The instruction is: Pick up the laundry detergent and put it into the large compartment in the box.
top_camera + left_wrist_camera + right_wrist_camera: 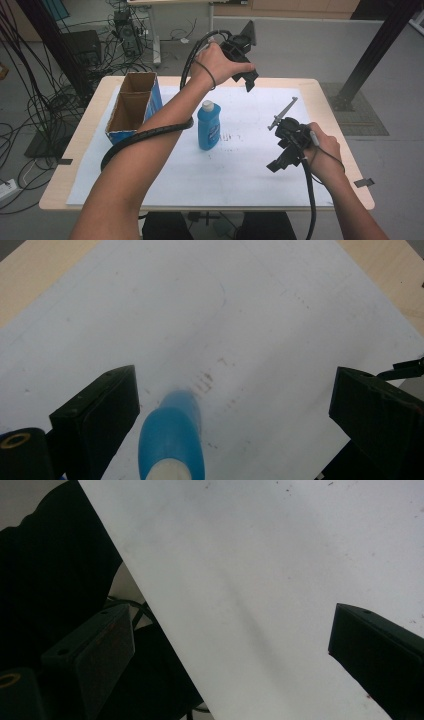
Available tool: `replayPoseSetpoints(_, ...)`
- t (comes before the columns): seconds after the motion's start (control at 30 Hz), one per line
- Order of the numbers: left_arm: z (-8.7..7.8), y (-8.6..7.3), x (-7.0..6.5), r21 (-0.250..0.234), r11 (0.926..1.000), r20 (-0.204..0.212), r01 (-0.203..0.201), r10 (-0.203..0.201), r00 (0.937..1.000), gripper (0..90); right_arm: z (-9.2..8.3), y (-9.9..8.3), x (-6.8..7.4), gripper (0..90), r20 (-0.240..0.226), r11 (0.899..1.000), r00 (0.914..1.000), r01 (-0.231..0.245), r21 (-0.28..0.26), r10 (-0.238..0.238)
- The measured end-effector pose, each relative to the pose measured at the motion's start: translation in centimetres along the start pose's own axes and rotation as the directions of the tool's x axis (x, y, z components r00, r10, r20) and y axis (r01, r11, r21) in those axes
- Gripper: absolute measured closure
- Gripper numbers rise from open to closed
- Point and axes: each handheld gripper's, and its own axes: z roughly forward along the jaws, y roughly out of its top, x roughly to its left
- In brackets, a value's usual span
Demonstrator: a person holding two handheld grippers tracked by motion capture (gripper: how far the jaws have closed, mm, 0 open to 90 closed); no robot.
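left gripper (248, 80) – up high over the far side of the table (75, 145), jaws wide apart, nothing in them | right gripper (278, 162) – low near the front edge, jaws wide apart, nothing held | blue bottle (208, 125) – upright mid-table beside the cardboard box (134, 102), untouched | progress – looks barely begun, no grab yet

Forearms bare, no sleeves. Thin dark band round each wrist. Left gripper (248, 75) black, blocky, grey three-cornered plate on top; ribbed black cable (145, 135) trails from it. Right gripper (285, 155) black, a grey rod, perhaps metal, projecting. Jaws matte black, small screw holes. Yellow ring (14, 440) beside the left jaw.
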Motion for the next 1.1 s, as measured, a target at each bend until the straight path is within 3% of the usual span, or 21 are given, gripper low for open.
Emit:
replayPoseSetpoints(0.77, -1.2, -3.9, 3.0, 0.002, 0.9976, -0.030, 0.069, -0.069, 0.9972, 6.4, 0.3, 0.8, 0.6, 4.2, 0.001, 1.000, 0.9999, 0.016, 0.013, -0.016)
replayPoseSetpoints(1.1, -1.2, -5.1, 3.5, 0.007, 0.9969, -0.037, 0.079, -0.078, 0.9962, 6.4, 0.6, 1.0, 0.8, 4.2, -0.003, 1.000, 0.9997, 0.023, 0.008, -0.023)
